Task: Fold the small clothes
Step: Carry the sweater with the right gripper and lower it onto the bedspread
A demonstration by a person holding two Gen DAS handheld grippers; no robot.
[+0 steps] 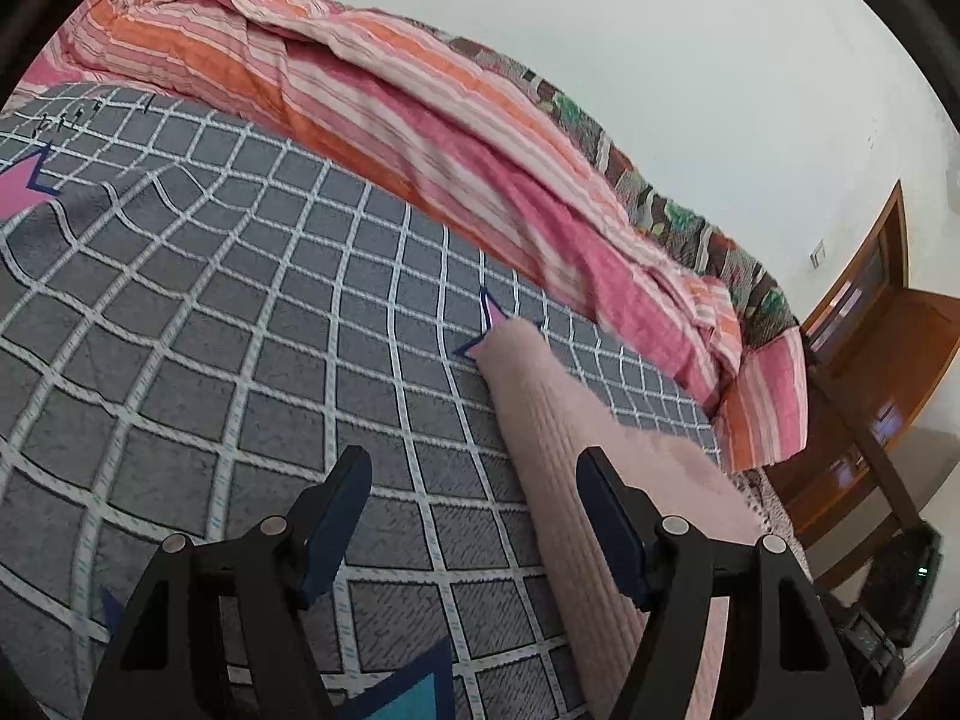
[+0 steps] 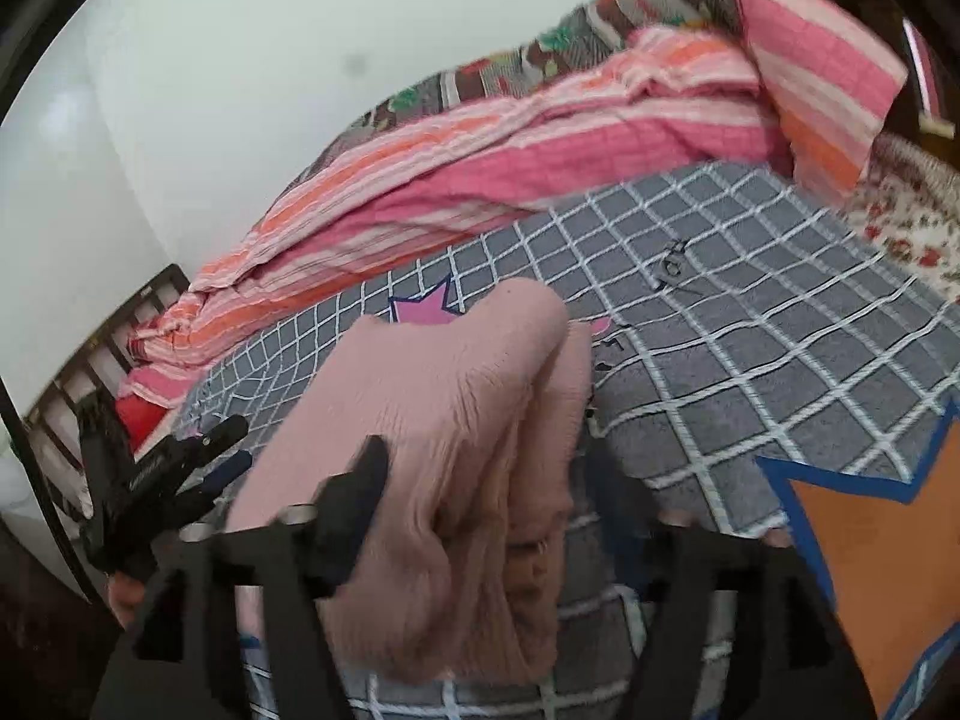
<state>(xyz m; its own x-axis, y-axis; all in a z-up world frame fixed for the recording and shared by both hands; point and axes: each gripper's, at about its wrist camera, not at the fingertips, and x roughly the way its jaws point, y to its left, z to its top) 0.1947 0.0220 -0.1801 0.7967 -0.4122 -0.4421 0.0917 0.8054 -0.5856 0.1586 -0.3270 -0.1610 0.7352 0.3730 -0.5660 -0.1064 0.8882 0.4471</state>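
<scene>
Pink ribbed garment [image 1: 564, 462] lies on the grey checked bedsheet [image 1: 240, 312], stretched as a long narrow strip in the left wrist view, its far tip resting over a pink star printed on the sheet. In the right wrist view the same garment [image 2: 456, 438] appears bunched and raised in thick folds close to the camera. Left gripper [image 1: 474, 468] is spread wide, holding nothing; its right finger sits at the edge of the pink strip, though contact cannot be confirmed, and its left finger is over bare sheet. Right gripper [image 2: 480, 474]: the left finger is visible against the folds, but the right finger is blurred and partly hidden behind the cloth, so whether it pinches the fabric cannot be told. The left gripper also shows at the left edge of the right wrist view. Beyond the sheet, a pink and orange striped quilt [image 1: 384, 108] lies heaped along the far side of the bed against a white wall [image 1: 660, 30]. A wooden door [image 1: 864, 324] stands at the right.
</scene>
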